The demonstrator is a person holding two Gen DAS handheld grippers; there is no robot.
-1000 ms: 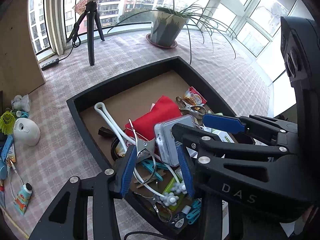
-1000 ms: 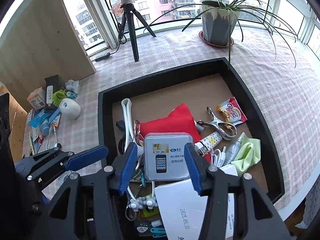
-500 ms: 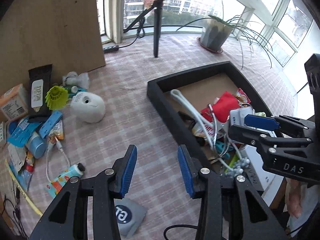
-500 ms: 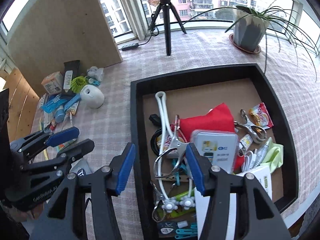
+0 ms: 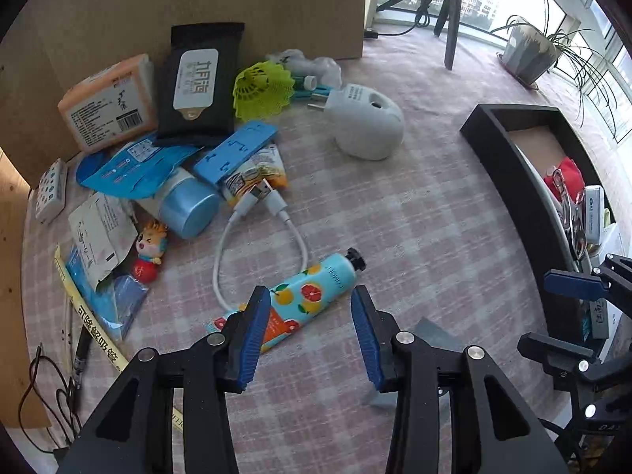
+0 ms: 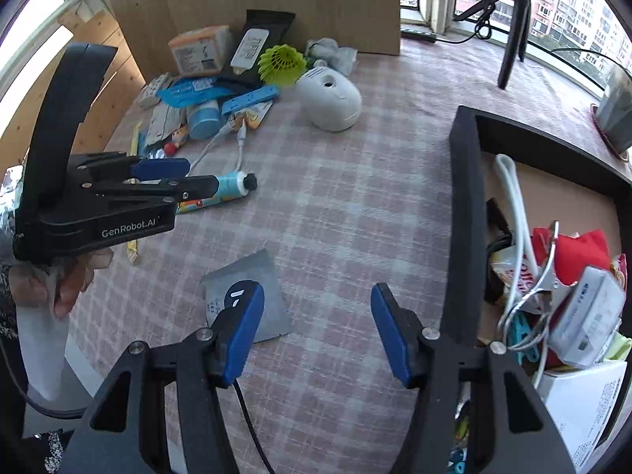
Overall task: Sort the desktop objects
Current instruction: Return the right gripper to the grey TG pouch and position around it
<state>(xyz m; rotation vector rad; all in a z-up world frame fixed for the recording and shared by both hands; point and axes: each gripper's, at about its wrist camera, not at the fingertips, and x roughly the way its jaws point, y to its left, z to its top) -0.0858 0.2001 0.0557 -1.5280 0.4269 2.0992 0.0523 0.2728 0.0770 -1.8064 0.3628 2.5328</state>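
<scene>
Blue-padded, the left gripper (image 5: pixel 312 330) points steeply down over the checked tablecloth (image 5: pixel 414 221) with its jaws about half apart and nothing between the pads. The fruit-printed hand cream tube (image 5: pixel 304 300) lies flat just beyond the tips; the left pad covers the tube's crimped end in this view, and contact cannot be confirmed. The right gripper (image 6: pixel 318 330) hangs over bare cloth beside the black tray (image 6: pixel 462 213); its jaws are opening and hold nothing. A grey sachet (image 6: pixel 252 296) lies flat on the cloth, partly behind the right gripper's left pad.

A white charging cable (image 5: pixel 256 245) loops from the tube toward the pile of unsorted items at the far left. The pile comprises a blue-capped bottle (image 5: pixel 185 205), a blue plastic strip (image 5: pixel 237 150), a black wipes pack (image 5: pixel 197 87), an orange tissue pack (image 5: pixel 106 102), a yellow-green shuttlecock (image 5: pixel 262 89) and a small cartoon figure (image 5: pixel 148 249). A white plug-in device (image 5: pixel 367 122) stands apart on the cloth, between the pile and the tray.

The tray holds a red pouch (image 6: pixel 576 252), a white cord (image 6: pixel 513 197), a metal clip (image 6: pixel 545 272) and a silver tin (image 6: pixel 588 316), all overlapping.

In the right wrist view, the left gripper's body hides most of the tube. The tray is cut off at the right edge of both views. The lettering on the packs is too small to read.
</scene>
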